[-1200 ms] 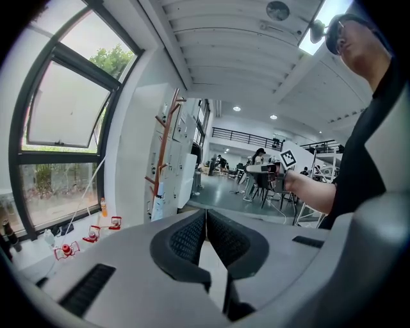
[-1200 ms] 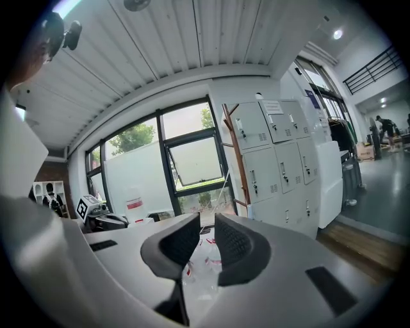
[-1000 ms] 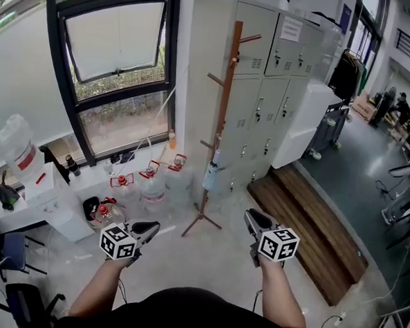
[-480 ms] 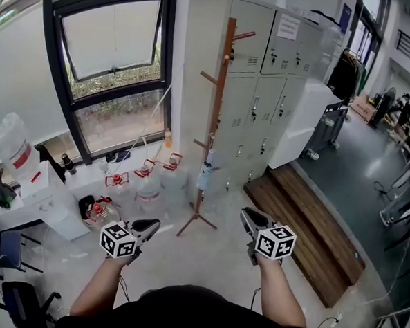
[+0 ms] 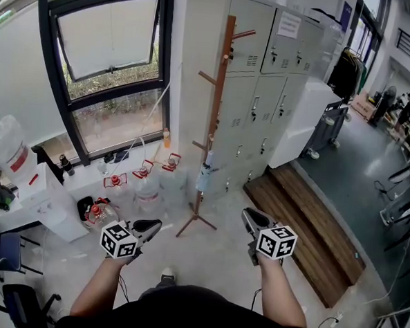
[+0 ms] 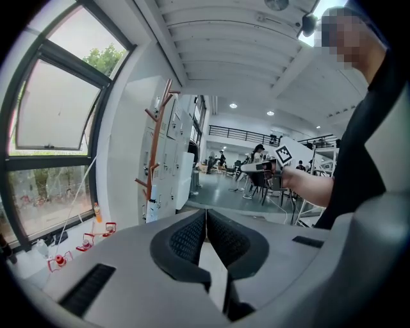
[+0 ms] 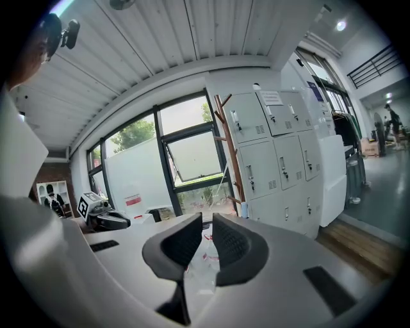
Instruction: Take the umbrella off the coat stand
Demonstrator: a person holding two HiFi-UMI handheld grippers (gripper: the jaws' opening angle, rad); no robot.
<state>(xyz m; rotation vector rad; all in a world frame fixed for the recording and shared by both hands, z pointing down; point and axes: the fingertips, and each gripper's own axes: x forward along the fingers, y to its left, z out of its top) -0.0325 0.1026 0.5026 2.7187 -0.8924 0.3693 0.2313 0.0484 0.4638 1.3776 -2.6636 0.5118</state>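
Head view shows both tools low in the frame, well short of the stand: the left tool (image 5: 149, 226) sits lower left of centre and the right tool (image 5: 251, 219) lower right of centre. The left tool's jaws are pressed together with nothing in them. The right tool's jaws stand a slit apart and are closing, also on nothing.

Beyond them is a stretch of floor (image 5: 213, 257), then the coat stand (image 5: 220, 91) rising up the middle of the frame, its foot about midway between the two tools. The umbrella (image 5: 203, 178) is pale and folded. It hangs low on the stand, touching its upright or just beside it, and is well apart from either tool.

Its long axis runs upright, along the stand; I cannot tell which end is the handle. In the frame it lies above and between both tools, with the right one seeming a shade nearer. Lockers (image 5: 266, 73) stand behind.
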